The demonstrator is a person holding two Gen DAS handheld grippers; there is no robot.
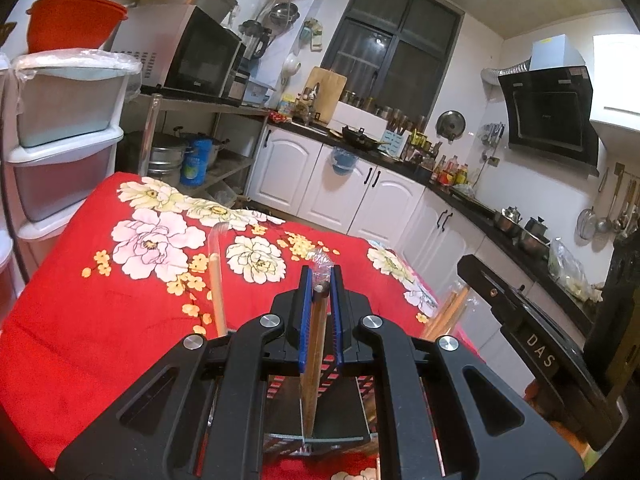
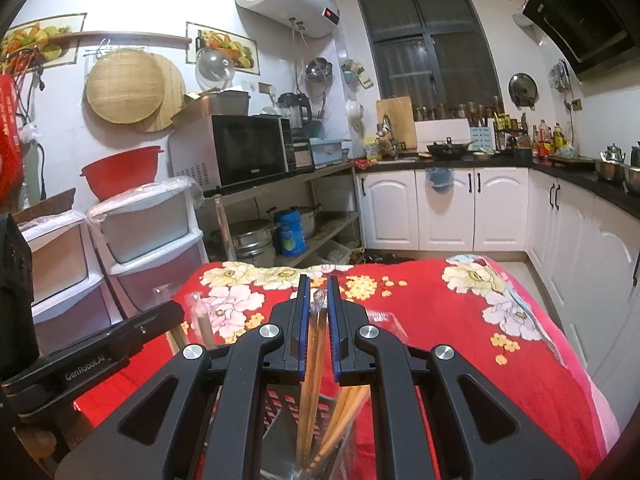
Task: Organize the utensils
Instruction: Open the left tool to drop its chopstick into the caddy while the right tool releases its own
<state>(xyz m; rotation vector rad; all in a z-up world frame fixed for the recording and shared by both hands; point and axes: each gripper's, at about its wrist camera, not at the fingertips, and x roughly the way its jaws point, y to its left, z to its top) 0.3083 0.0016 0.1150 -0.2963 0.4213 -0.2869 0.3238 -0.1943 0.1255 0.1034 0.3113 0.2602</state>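
Note:
My left gripper [image 1: 320,276] is shut on a wooden chopstick pair [image 1: 314,344] in a clear wrapper that pokes out past the fingertips. It stands upright over a dark slotted utensil holder [image 1: 280,390] just under the jaws. My right gripper [image 2: 317,284] is shut on another wrapped wooden chopstick pair [image 2: 316,340], whose lower ends reach into the same holder [image 2: 280,404] among several chopsticks [image 2: 344,412]. A further wrapped pair [image 1: 218,280] [image 2: 200,320] stands to the left. Each gripper's black body shows in the other's view: the right one [image 1: 536,352], the left one [image 2: 100,356].
A red floral cloth [image 1: 100,300] [image 2: 460,340] covers the table. White plastic drawers [image 1: 60,160] [image 2: 152,240] stand left of it, and a metal shelf with a microwave [image 2: 248,148] stands behind. White cabinets with a crowded black counter [image 2: 500,208] run along the back and right.

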